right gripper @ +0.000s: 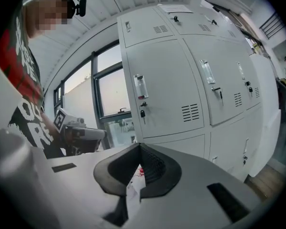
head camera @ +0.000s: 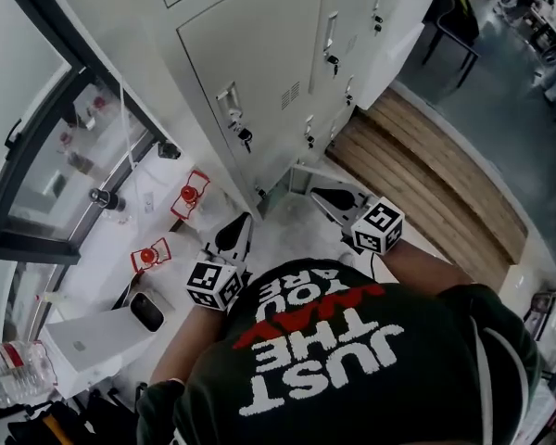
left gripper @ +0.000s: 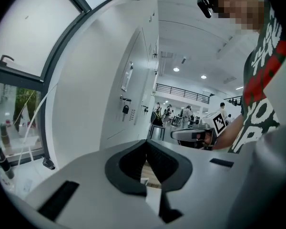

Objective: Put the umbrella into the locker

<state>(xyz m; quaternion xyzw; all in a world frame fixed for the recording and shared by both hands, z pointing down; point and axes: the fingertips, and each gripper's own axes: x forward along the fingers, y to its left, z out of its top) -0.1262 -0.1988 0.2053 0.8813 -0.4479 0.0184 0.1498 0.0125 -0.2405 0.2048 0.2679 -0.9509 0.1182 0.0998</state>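
Left gripper and right gripper: jaws closed, nothing between them. Both point toward the lockers just ahead, doors shut. Umbrella is in no view.

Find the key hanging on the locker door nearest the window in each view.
Head view: the key hangs upper centre, under the handle.
Left gripper view: left of centre, on the locker door seen at a slant.
Right gripper view: centre, below the handle.
Shared landmark: the vent slots on that door.
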